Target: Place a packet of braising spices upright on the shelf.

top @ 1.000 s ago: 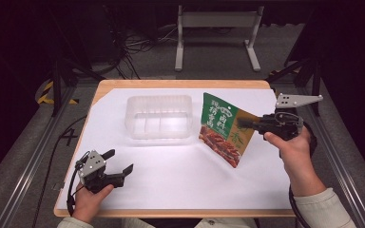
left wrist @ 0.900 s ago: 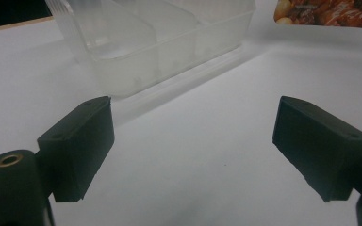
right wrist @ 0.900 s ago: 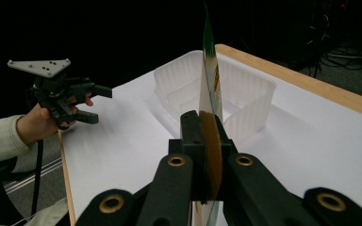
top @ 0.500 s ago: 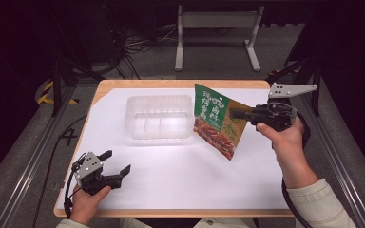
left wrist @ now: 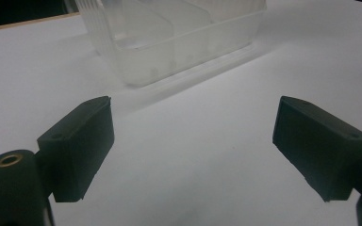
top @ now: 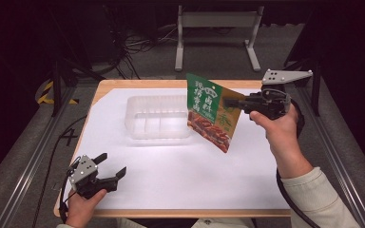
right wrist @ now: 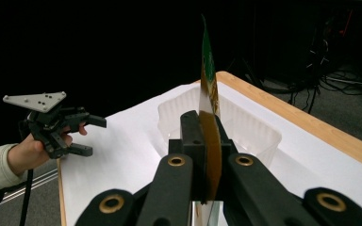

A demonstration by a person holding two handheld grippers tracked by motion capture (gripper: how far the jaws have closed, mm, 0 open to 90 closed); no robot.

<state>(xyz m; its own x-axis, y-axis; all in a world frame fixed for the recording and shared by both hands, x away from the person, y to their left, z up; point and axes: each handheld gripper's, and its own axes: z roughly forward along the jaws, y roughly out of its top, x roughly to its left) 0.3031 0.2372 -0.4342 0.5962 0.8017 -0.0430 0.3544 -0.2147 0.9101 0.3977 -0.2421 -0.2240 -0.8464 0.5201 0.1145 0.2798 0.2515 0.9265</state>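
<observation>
A green and orange snack pouch [top: 210, 111] hangs in the air over the table's right half, held upright by its edge in my right gripper [top: 233, 102], which is shut on it. In the right gripper view the pouch [right wrist: 208, 103] stands edge-on between the closed jaws. A clear plastic tray [top: 158, 117] with dividers sits at the table's far middle, just left of the pouch. My left gripper [top: 110, 165] rests low near the front left corner, open and holding nothing. The left gripper view shows the tray [left wrist: 179, 42] beyond its spread jaws.
White paper [top: 180, 171] covers the wooden table [top: 123, 84]. The other hand with its open gripper [right wrist: 82, 134] appears at the left of the right gripper view. Metal rails [top: 28, 161] flank the table, and a stand [top: 218, 28] and cables lie on the floor behind.
My right gripper has lifted the pouch higher and carried it left and toward the tray. The left gripper has stayed near the front left corner, drifting slightly.
</observation>
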